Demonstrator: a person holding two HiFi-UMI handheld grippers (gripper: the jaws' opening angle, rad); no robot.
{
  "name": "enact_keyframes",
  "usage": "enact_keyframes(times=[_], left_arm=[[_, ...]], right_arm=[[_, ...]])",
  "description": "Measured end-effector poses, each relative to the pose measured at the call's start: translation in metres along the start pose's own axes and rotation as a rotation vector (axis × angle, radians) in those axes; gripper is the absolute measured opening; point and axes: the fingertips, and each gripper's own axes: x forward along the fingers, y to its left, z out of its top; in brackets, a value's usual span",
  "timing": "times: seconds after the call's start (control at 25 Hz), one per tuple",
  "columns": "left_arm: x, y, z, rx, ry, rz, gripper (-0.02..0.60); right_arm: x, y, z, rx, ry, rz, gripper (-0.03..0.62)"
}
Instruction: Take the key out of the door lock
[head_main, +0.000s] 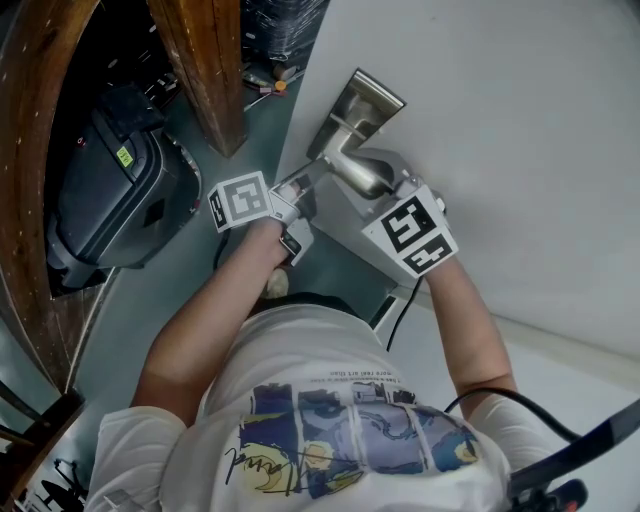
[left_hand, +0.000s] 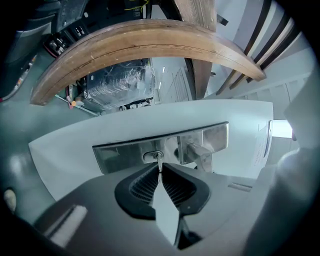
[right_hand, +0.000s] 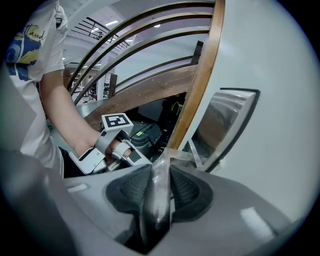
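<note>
A thin silver key (left_hand: 159, 164) sticks out of the keyhole (left_hand: 152, 156) in a steel lock plate (left_hand: 120, 154) on the white door (head_main: 520, 150). My left gripper (left_hand: 160, 173) points level at the plate, its ribbed pads pressed on the key's outer end. The steel door handle (head_main: 356, 166) juts from the same plate (head_main: 366, 100). My right gripper (right_hand: 161, 172) is shut on that handle (right_hand: 156, 205), which runs between its pads. In the head view the left gripper (head_main: 298, 188) sits just left of the right gripper (head_main: 372, 182).
A black case (head_main: 110, 190) lies on the floor to the left. A wooden post (head_main: 210, 70) and a curved wooden rail (head_main: 25, 200) stand close to the door's edge. Small tools (head_main: 265, 90) lie on the floor behind the post.
</note>
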Motion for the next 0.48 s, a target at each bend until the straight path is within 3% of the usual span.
enact_keyframes(times=[0.48], left_arm=[[-0.004,-0.0008,-0.0025,-0.045,-0.002,0.005,0.025]], right_arm=[[-0.0019,0.0022,0.0011,0.015,0.005,-0.006,0.114]])
